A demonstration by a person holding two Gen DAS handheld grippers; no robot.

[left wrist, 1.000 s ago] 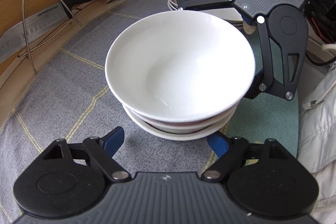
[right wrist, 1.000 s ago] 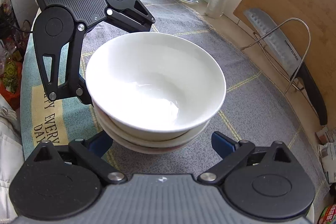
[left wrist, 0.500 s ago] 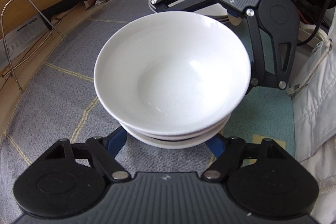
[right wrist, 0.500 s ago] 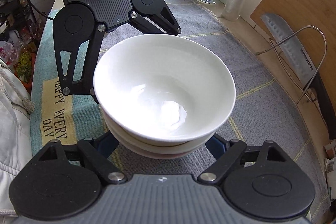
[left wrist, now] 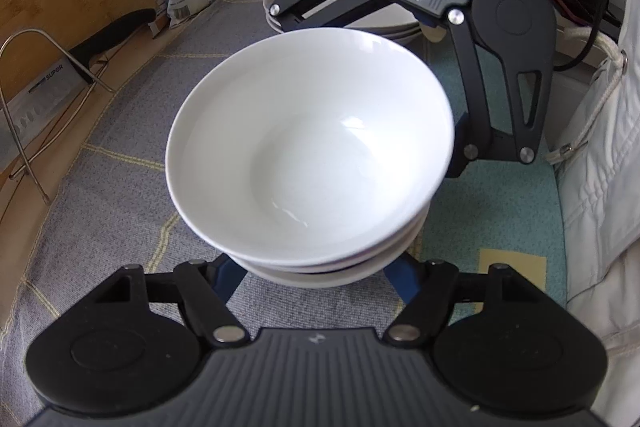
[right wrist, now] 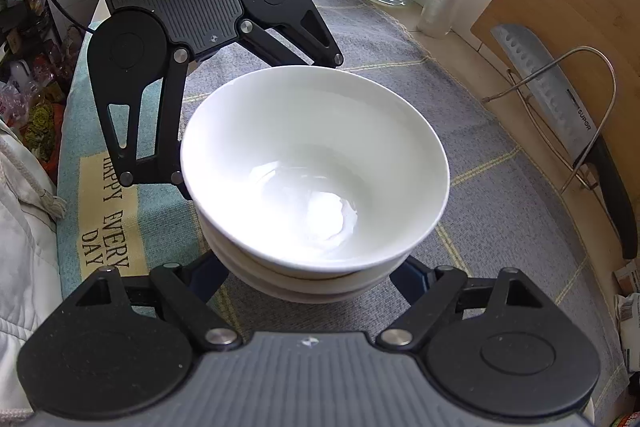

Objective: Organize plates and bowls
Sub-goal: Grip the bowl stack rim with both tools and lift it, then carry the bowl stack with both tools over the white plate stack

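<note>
Behind the bowl stack (left wrist: 308, 155), clamped by both just-closed hand-held grippers: plates (left wrist: 384, 27), knife (right wrist: 560, 107) on rack.

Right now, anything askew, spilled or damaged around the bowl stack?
Only a small thing: the top bowl looks slightly off-centre on the lower bowls, whose rims stick out on one side. No chips, cracks or spills are visible on the bowls or the cloth.
</note>
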